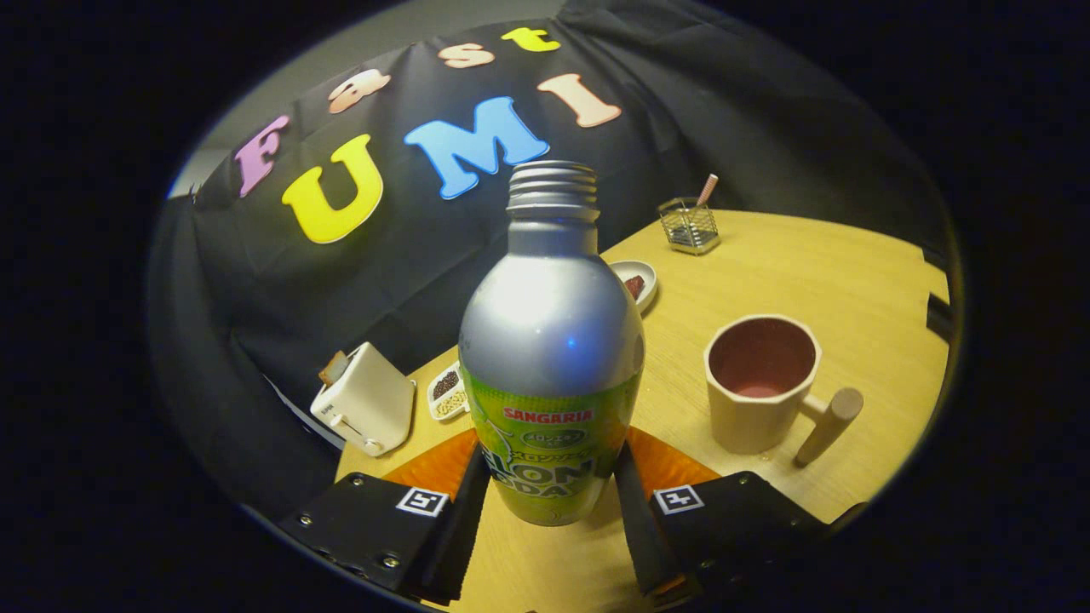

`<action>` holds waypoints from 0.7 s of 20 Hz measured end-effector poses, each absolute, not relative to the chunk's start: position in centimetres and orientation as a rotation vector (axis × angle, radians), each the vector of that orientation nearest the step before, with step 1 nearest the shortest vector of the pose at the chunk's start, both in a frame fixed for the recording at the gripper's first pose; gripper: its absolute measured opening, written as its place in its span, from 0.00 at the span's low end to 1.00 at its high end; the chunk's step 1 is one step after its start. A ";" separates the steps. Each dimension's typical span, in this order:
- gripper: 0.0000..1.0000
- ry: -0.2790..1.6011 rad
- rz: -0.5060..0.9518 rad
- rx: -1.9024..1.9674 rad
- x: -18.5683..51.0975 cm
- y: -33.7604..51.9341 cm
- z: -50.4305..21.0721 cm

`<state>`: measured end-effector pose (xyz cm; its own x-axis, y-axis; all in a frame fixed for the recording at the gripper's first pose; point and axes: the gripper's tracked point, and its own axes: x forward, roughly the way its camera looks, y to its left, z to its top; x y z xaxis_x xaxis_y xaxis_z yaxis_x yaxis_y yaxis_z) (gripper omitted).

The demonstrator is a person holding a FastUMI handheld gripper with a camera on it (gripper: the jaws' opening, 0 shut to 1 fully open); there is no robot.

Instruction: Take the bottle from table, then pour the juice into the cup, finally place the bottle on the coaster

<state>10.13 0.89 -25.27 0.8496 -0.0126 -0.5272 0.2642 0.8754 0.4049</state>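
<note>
While the gripper (552, 502) pinches the bottle (552, 358) at the lower centre of the frame, both fingers press on its label. With no cap on, I think a tilt too early would spill juice before reaching the cup (760, 385) at the right. At the left stands a toaster (364, 409), on the wooden table (817, 272), black cloth behind
</note>
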 end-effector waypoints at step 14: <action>0.73 0.442 -0.216 0.180 18.1 0.5 -24.8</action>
